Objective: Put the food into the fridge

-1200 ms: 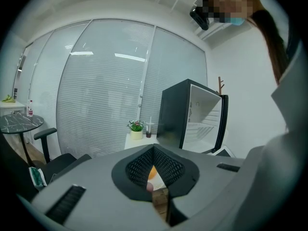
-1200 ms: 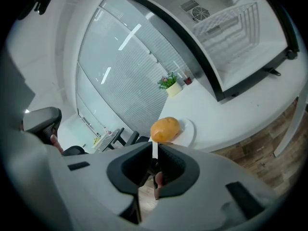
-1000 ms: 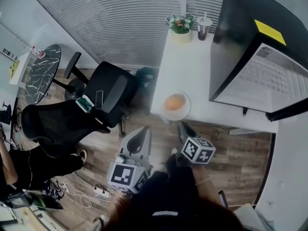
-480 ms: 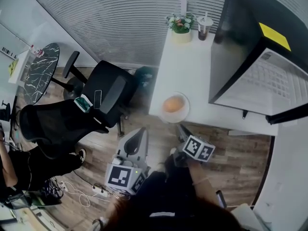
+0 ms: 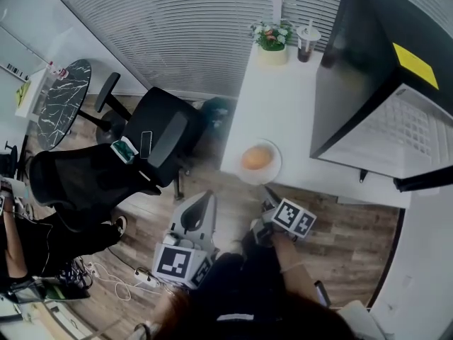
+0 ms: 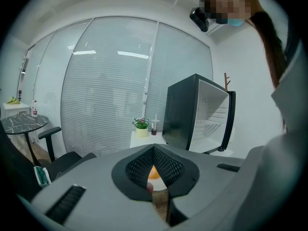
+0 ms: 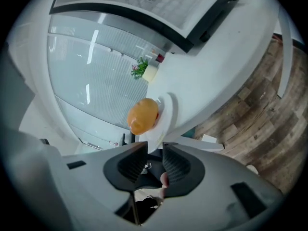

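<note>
The food (image 5: 256, 156) is a smooth, rounded, orange-yellow lump, longer than it is wide, with a soft sheen and no wrapping; what kind of food it is cannot be told. It lies in the middle of a small white plate (image 5: 275, 164), which sits at the near edge of a white table (image 5: 283, 98), with its rim slightly over that edge. The black fridge (image 5: 354, 69) stands on the same table to the right, its door swung open to show a white inside with wire shelves, and the food is well apart from it. At the table's far end stand a potted plant (image 5: 271, 37) and a cup with a straw (image 5: 306, 44). The right gripper (image 7: 154, 150) points up at the plate from just below the table edge; its jaws have just been opening and now stand apart with nothing pressed between them, the plate's rim just ahead of the tips. The left gripper (image 6: 154, 148) hangs lower and further left over the wood floor (image 5: 354, 225), its jaw tips closed together on nothing, the food showing far off through the gap behind them. Two black office chairs (image 5: 163, 129) stand to the left.
</note>
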The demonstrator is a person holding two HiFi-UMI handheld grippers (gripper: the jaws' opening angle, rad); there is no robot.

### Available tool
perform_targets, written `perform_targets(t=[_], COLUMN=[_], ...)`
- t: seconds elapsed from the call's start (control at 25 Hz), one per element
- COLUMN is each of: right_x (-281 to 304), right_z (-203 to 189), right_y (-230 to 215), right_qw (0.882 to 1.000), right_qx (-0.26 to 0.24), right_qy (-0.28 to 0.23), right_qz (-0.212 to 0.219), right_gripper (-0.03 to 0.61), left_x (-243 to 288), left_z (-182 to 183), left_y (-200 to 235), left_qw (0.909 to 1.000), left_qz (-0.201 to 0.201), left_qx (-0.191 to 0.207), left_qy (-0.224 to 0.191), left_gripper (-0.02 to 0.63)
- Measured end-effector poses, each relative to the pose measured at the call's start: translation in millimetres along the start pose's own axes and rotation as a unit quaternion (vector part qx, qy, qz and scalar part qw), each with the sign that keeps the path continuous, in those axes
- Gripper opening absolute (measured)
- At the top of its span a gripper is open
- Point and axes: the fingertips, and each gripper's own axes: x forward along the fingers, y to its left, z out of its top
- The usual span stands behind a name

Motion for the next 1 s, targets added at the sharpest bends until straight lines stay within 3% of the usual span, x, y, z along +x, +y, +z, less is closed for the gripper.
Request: perform_targets(t=[0.56,1.0], right_x=[18.8,28.7], right_z=[-2.1,-0.9], right_y=[-7.9,-4.8], right_qw=[0.997,0.995], right_qx=[0.071,0.088], right_qy=[0.006,0.003], right_qz=[0.027,0.038], right_gripper=[0.107,0.107], left_x=[3.7,1.4], left_z=[-11.3,-9.6], left_y=[7.0,10.8], left_qw=[0.9996,0.9993], left_qz=[0.017,0.025], left_qx=[0.007,0.0], left_qy=[0.022,0.029], left_gripper=[0.012,0.012])
